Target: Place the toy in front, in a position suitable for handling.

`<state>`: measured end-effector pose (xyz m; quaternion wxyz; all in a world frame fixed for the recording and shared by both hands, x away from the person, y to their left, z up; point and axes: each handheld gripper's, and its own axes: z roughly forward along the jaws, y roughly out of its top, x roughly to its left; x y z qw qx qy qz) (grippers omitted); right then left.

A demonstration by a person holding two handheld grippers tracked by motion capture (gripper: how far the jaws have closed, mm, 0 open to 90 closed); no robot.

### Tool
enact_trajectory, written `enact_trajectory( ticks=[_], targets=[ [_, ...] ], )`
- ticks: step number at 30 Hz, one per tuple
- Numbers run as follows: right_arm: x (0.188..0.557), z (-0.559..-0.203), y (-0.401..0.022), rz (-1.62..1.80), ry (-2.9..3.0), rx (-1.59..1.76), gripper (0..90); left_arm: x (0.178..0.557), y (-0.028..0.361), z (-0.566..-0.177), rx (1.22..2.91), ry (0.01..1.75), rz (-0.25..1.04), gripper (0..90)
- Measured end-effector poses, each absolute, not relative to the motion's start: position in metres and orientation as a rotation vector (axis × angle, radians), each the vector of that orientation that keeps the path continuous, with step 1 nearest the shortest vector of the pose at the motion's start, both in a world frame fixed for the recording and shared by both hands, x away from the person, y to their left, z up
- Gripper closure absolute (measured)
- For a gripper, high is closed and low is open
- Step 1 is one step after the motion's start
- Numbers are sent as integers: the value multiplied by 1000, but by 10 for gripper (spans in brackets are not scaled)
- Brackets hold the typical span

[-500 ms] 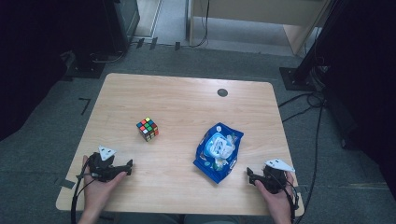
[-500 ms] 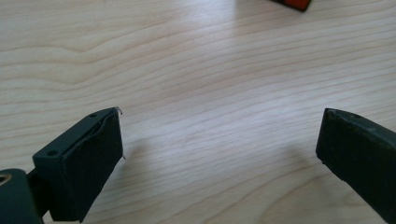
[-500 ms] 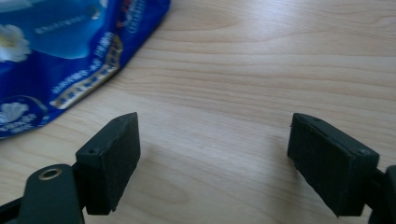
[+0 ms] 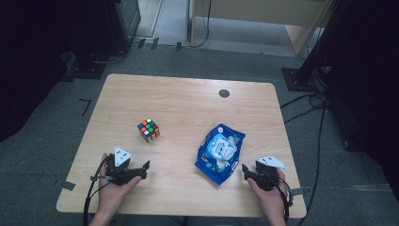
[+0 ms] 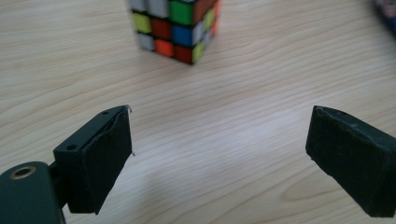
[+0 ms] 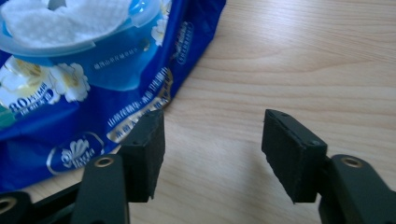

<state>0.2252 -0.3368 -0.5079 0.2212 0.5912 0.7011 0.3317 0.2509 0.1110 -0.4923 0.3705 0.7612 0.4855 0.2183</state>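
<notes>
Left gripper (image 4: 141, 170) sits low on the light wooden worktop (image 4: 188, 108), near its close left corner, held in the person's left hand (image 4: 113, 186). Jaws spread wide, nothing between them, just bare wood grain in the left gripper view. Released, grasping nothing.

Multicoloured plastic puzzle cube (image 4: 148, 130) stands ahead of the left gripper, a little off to its right in the high view, well apart from the jaws. In the left gripper view the cube (image 5: 175, 28) is beyond the jaw tips, nearer the line of the left-hand jaw, top cut off by the frame edge. No contact.

Right gripper (image 4: 248, 172) is down on the worktop near the close right corner, in the person's right hand (image 4: 268, 193). Jaws apart at a medium gap, bare wood between the pads. Also released, nothing grasped.

Blue soft plastic pack of wet wipes with a clear oval lid (image 4: 220, 153) lies flat just beside the right gripper, on its left and ahead. Right gripper view: the pack (image 6: 84, 84) has its near corner close behind the left-hand jaw tip; cannot tell if it touches. White wipe (image 6: 65, 21) bunched up under the lid opening.

Cube and pack are apart from each other, with bare worktop between.
</notes>
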Motion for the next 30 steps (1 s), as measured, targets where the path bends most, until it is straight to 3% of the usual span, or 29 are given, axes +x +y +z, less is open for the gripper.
enact_trajectory(
  ticks=[1,4,6,9,13,20,30],
  targets=[
    [230,-507,-331,938,1942,1631,440,251,100,-491,1967,1200,544,149],
    [234,-506,-325,963,1948,1630,461,252,88,-490,1984,1155,524,158],
    [237,-504,-318,947,1945,1606,482,254,76,-489,1991,1110,502,220],
    [243,-502,-310,959,1941,1601,497,257,54,-490,2012,1023,440,325],
    [251,-504,-306,952,1953,1603,511,260,21,-493,2032,932,314,402],
    [267,-508,-300,956,1960,1612,544,252,-27,-504,2113,765,215,447],
    [301,-510,-303,890,1900,1584,549,266,-65,-508,2099,816,193,484]
  ],
)
